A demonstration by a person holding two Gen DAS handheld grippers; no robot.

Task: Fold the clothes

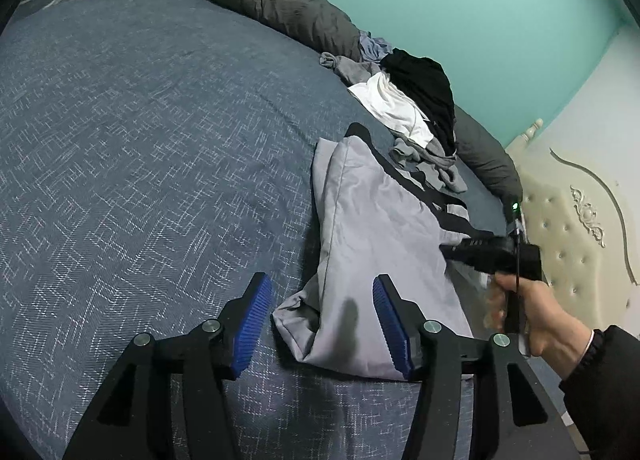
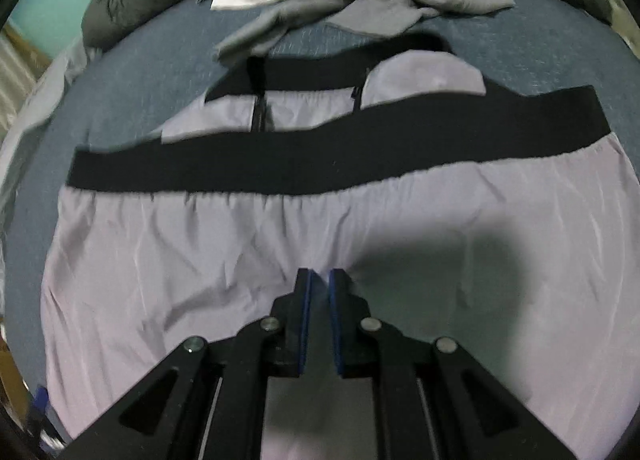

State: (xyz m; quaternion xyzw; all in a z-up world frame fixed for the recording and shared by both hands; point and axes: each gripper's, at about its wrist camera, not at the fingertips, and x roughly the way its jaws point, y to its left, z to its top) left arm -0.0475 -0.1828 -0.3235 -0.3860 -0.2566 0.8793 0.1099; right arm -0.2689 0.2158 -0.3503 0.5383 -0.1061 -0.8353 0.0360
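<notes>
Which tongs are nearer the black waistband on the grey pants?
Right. The right tongs hover over the grey pants just below the black waistband; the left tongs sit at the leg end.

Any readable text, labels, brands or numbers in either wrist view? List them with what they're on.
None readable in either view.
Light grey garment and its black waistband: no print or tag visible.
Right hand-held gripper body: faint marks, too small and blurred to read.

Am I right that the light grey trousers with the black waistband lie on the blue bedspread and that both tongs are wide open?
Not quite. The trousers do lie on the blue bedspread, but only the left tongs are wide open. The right wrist view shows the right tongs nearly closed, with a narrow gap.
</notes>
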